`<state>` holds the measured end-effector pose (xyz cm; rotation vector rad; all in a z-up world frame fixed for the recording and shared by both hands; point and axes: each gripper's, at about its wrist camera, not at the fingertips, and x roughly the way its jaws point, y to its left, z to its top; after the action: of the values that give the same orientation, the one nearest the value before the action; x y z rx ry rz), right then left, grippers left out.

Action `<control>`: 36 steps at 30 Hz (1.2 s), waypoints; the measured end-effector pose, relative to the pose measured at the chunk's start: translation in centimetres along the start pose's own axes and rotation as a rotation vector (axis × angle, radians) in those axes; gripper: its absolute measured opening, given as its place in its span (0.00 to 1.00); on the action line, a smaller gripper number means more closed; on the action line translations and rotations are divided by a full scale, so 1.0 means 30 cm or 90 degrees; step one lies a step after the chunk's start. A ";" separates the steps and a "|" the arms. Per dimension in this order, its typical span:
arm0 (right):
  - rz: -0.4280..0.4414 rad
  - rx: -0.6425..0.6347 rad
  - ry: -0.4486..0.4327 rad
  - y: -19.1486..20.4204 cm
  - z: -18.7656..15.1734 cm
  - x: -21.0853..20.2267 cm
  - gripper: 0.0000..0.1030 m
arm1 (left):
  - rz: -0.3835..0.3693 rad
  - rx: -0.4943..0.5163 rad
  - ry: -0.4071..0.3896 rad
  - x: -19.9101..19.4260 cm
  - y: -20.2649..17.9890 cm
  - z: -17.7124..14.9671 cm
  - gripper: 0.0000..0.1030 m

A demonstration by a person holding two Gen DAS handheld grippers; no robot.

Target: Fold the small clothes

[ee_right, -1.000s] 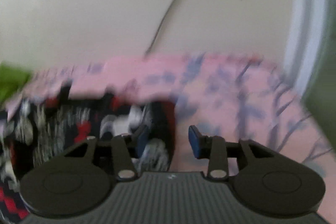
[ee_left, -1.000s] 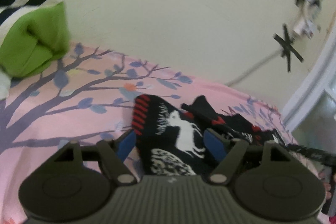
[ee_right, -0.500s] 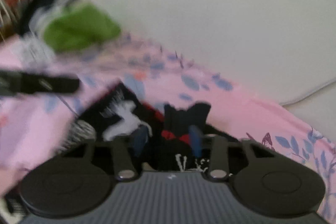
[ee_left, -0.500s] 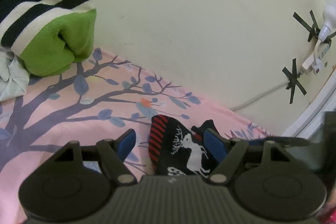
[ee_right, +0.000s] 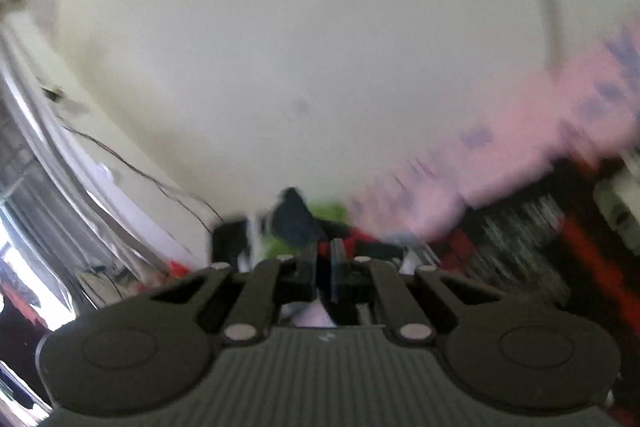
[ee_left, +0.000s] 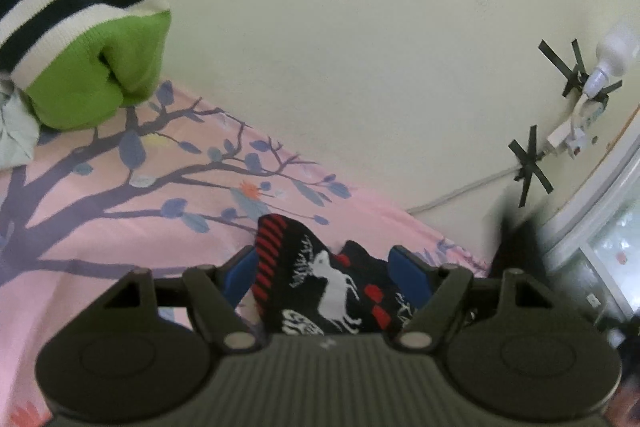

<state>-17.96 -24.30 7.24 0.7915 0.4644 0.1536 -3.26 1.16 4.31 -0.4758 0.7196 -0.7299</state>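
A black knit garment with red stripes and a white deer (ee_left: pixel 320 283) lies on the pink bed sheet (ee_left: pixel 120 227). My left gripper (ee_left: pixel 324 271) is open, its blue pads on either side of the garment's near end. In the blurred right wrist view, my right gripper (ee_right: pixel 324 267) has its pads almost together, and I cannot tell whether cloth is between them. The black and red garment (ee_right: pixel 560 227) shows at the right of that view.
A green, black and white striped knit item (ee_left: pixel 80 47) sits on a pile at the sheet's far left. The cream wall (ee_left: pixel 360 67) runs along the bed. A taped cable and bulb (ee_left: pixel 576 99) hang on the wall at right.
The right gripper's pads have closed from open and its view has swung sharply round. The left gripper has drawn back and tilted up a little, still open over the garment.
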 end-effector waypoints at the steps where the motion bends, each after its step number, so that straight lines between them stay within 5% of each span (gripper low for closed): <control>1: 0.001 0.007 0.029 -0.035 -0.037 -0.009 0.00 | -0.003 0.004 0.002 0.002 -0.005 -0.005 0.71; 5: 0.028 -0.061 0.167 -0.060 -0.182 0.014 0.05 | 0.010 0.038 -0.001 0.004 -0.035 -0.026 0.71; 6: 0.031 -0.073 0.190 -0.058 -0.208 0.027 0.14 | 0.018 0.048 -0.003 0.006 -0.040 -0.030 0.71; 7: 0.040 -0.078 0.211 -0.050 -0.230 0.037 0.40 | 0.024 0.056 -0.003 0.009 -0.045 -0.033 0.71; 8: 0.037 -0.086 0.214 -0.037 -0.248 0.040 0.50 | 0.031 0.062 -0.001 0.014 -0.045 -0.036 0.71; 11: 0.026 -0.136 0.176 0.011 -0.254 0.016 0.49 | 0.035 0.067 0.006 0.018 -0.043 -0.042 0.71; 17: -0.103 -0.307 0.058 0.135 -0.226 -0.062 0.50 | 0.027 0.062 0.010 0.015 -0.041 -0.038 0.71; 24: -0.161 -0.578 0.082 0.274 -0.396 0.033 0.54 | 0.023 0.057 -0.004 -0.001 -0.041 -0.030 0.74; 27: -0.227 -0.611 0.101 0.249 -0.396 0.118 0.42 | 0.023 0.049 -0.007 -0.005 -0.035 -0.024 0.74; 28: -0.245 -0.603 0.112 0.241 -0.389 0.149 0.11 | 0.022 0.047 -0.007 -0.007 -0.032 -0.022 0.74; 29: -0.249 -0.583 0.133 0.226 -0.368 0.179 0.00 | 0.022 0.044 -0.009 -0.010 -0.030 -0.020 0.74; 30: -0.247 -0.551 0.145 0.211 -0.344 0.202 0.00 | 0.023 0.042 -0.013 -0.016 -0.027 -0.016 0.74; 32: -0.184 -0.455 0.132 0.226 -0.279 0.197 0.00 | 0.030 0.032 -0.028 -0.033 -0.013 -0.005 0.74; 36: 0.042 -0.328 0.048 0.298 -0.156 0.130 0.00 | 0.032 -0.028 -0.049 -0.065 0.058 0.031 0.74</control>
<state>-16.28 -13.86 9.44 0.2958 0.4435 0.3494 -2.84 3.88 4.68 -0.5224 0.6743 -0.6469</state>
